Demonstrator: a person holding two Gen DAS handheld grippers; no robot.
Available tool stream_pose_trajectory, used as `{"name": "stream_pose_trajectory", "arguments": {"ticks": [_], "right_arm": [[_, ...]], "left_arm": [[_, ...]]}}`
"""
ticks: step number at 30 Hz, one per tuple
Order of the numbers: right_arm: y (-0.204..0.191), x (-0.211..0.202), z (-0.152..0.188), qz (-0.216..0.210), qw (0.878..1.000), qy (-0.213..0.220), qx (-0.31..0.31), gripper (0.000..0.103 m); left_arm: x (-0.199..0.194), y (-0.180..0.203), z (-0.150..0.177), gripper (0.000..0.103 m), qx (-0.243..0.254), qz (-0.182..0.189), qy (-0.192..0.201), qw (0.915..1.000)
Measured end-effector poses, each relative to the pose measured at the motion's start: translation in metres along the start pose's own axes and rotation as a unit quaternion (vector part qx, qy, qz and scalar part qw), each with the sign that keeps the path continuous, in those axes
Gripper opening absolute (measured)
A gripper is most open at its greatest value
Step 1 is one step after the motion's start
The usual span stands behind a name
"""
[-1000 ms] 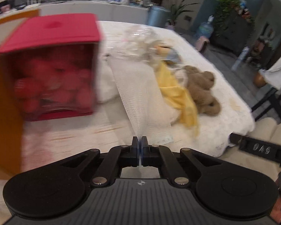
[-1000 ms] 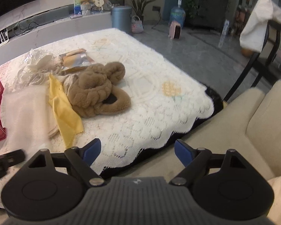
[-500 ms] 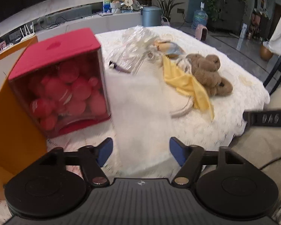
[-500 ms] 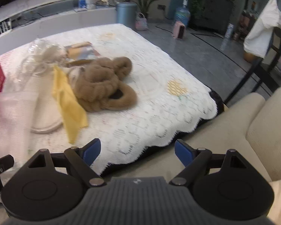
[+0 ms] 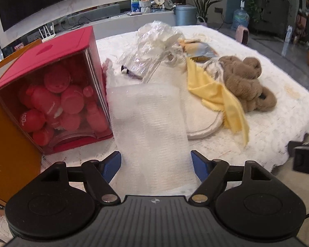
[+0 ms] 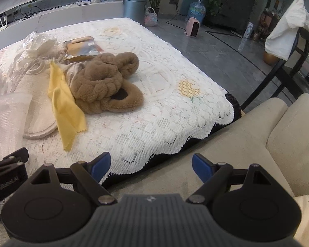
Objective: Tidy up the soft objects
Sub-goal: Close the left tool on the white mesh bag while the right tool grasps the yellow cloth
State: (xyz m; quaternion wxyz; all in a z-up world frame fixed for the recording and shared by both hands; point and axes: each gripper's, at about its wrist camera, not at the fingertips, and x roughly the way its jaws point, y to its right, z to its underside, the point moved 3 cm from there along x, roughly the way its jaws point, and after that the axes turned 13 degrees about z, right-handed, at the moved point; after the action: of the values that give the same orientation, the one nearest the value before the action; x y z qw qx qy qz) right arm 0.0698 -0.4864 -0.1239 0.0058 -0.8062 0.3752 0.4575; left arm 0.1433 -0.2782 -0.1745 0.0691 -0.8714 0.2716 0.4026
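Observation:
A white gauzy mesh sheet (image 5: 152, 127) lies flat on the lace-covered table, its near end between the fingers of my open left gripper (image 5: 156, 163). It also shows in the right wrist view (image 6: 6, 119). Behind it lie a cream slipper (image 5: 197, 111), a yellow cloth (image 5: 218, 98), brown plush slippers (image 5: 247, 80) and a crumpled clear plastic bag (image 5: 152, 47). My right gripper (image 6: 151, 167) is open and empty, over the table's front edge. The brown slippers (image 6: 107, 84) and yellow cloth (image 6: 66, 107) lie ahead to its left.
A red box of red balls (image 5: 53, 94) stands left of the mesh, with an orange panel (image 5: 8, 144) beside it. A snack packet (image 6: 82, 47) lies at the back. A beige sofa (image 6: 278, 135) is on the right, with a chair (image 6: 286, 61) behind it.
My left gripper was shut on the mesh sheet a second ago. It has opened and let go, and the sheet now lies on the table. The right gripper shifted slightly.

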Motion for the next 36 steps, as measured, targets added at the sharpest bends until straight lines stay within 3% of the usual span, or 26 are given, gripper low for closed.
{"name": "stream_pose_trajectory", "arguments": {"ticks": [2,4,7,9,11,14,18,20,23,25,28,31,36], "right_arm": [[-0.001,-0.001,-0.001,-0.006,1.0,0.004,0.003,0.085],[0.001,-0.007,-0.004,-0.057,0.997,0.019,0.037,0.084],[-0.001,-0.016,-0.011,-0.161,0.982,0.04,0.092,0.084],[-0.012,-0.02,-0.013,-0.179,0.979,0.05,0.084,0.08],[-0.025,-0.019,-0.013,-0.169,0.982,0.055,0.067,0.075],[-0.04,-0.009,-0.011,-0.15,0.986,0.043,0.054,0.071],[-0.053,-0.001,-0.008,-0.158,0.986,0.041,0.046,0.061],[-0.061,0.0,-0.009,-0.166,0.984,0.047,0.035,0.06],[-0.07,0.003,-0.007,-0.193,0.98,0.038,0.028,0.037],[-0.073,0.008,-0.007,-0.189,0.981,0.025,0.027,0.013],[-0.066,0.011,-0.007,-0.186,0.981,0.019,0.048,0.001],[-0.058,0.014,-0.005,-0.196,0.978,0.009,0.071,0.0],[-0.054,0.0,-0.003,-0.24,0.97,-0.007,0.048,0.0]], "left_arm": [[-0.001,-0.004,0.002,0.086,-0.005,0.009,0.008,0.9999],[-0.003,-0.008,0.004,0.08,-0.003,0.014,0.016,0.9998],[-0.007,-0.014,0.006,0.058,-0.006,0.015,0.022,0.9996],[-0.01,-0.019,0.007,0.041,-0.011,0.019,0.026,0.9994],[-0.012,-0.021,0.008,0.021,-0.006,0.021,0.027,0.9994],[-0.013,-0.024,0.01,0.02,0.002,0.027,0.032,0.9991],[-0.012,-0.023,0.01,0.019,0.005,0.024,0.038,0.999],[-0.012,-0.021,0.01,0.019,0.012,0.02,0.04,0.9989],[-0.012,-0.02,0.01,0.024,0.015,0.012,0.037,0.9991],[-0.013,-0.021,0.01,0.025,0.011,0.011,0.034,0.9993],[-0.013,-0.022,0.011,0.025,0.007,0.014,0.037,0.9992],[-0.012,-0.021,0.012,0.025,0.02,0.012,0.038,0.999],[-0.013,-0.023,0.011,0.024,0.004,0.017,0.032,0.9994]]}}
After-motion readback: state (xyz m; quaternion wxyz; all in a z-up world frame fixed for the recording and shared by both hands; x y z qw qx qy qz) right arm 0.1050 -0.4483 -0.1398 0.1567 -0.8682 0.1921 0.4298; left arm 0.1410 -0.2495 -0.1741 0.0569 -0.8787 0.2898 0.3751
